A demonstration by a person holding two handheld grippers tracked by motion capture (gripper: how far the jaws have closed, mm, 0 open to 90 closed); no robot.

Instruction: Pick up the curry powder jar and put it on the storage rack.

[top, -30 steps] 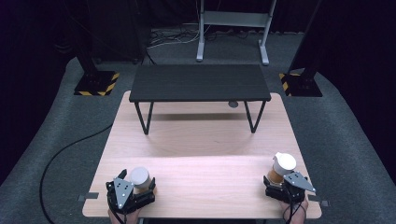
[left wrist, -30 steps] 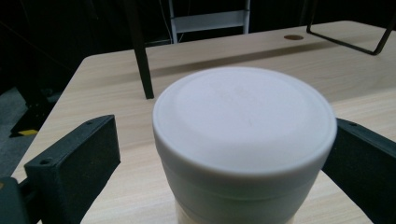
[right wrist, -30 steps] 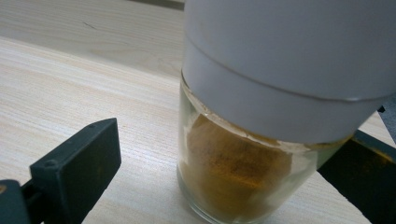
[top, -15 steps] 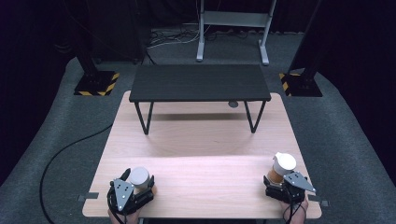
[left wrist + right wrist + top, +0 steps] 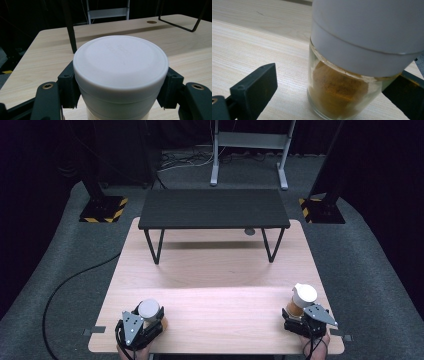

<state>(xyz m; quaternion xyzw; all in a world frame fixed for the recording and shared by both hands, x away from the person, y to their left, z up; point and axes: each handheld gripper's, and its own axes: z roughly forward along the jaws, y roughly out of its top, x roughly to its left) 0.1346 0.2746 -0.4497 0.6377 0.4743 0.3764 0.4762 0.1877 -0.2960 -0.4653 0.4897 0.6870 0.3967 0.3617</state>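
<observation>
Closing since the earlier frame, the left tongs [image 5: 120, 92] now pinch the white-lidded jar [image 5: 120, 72] at the table's [image 5: 210, 270] 7 o'clock corner. Right tongs [image 5: 329, 97] stand spread around the spice jar [image 5: 342, 97] at 5 o'clock. Close these squarely below the lid before lifting.

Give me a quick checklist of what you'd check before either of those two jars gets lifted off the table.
1. Left gripper closed on the left jar: ok, its jaws have just closed and both pads press just below the white lid.
2. Right gripper closed on the right jar: not ok, a gap shows between the left jaw and the glass.
3. Right jar's lid seated: cannot tell, it looks tilted from the high view.
4. Both jars upright on the wooden table: ok.
5. Black shelf free to receive them: ok, its top is bare.
</observation>
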